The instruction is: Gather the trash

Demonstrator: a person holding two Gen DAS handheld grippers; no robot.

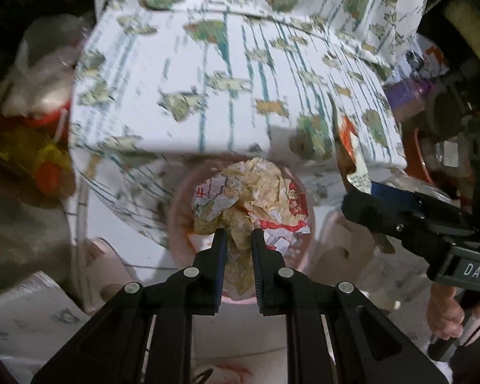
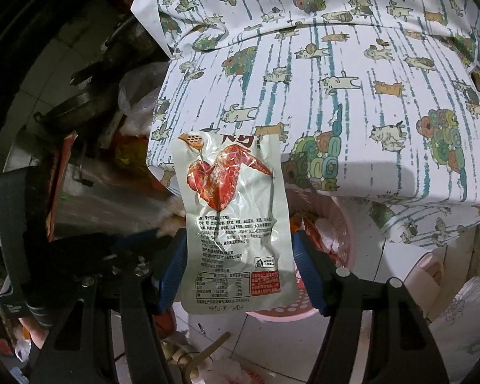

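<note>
My left gripper (image 1: 237,240) is shut on a crumpled yellowish paper wrapper (image 1: 252,192) with red print. It holds the wrapper right over the mouth of a round pink basket (image 1: 176,214). My right gripper (image 2: 240,252) is shut on a flat silver snack pouch (image 2: 230,217) with a red chicken-wing picture, its blue pads (image 2: 176,262) pressing the pouch's two side edges. The pouch hangs upright above the near rim of the pink basket (image 2: 345,236), which holds several scraps. In the left wrist view the right gripper (image 1: 364,192) sits to the right of the basket with the pouch (image 1: 348,147) edge-on.
A white cloth with cat print (image 2: 352,80) drapes over furniture behind and partly above the basket. Plastic bags with red and yellow contents (image 1: 44,147) lie left. White paper rolls (image 1: 32,313) and pale floor tiles (image 2: 272,345) are below. A hand (image 1: 444,313) grips the right tool's handle.
</note>
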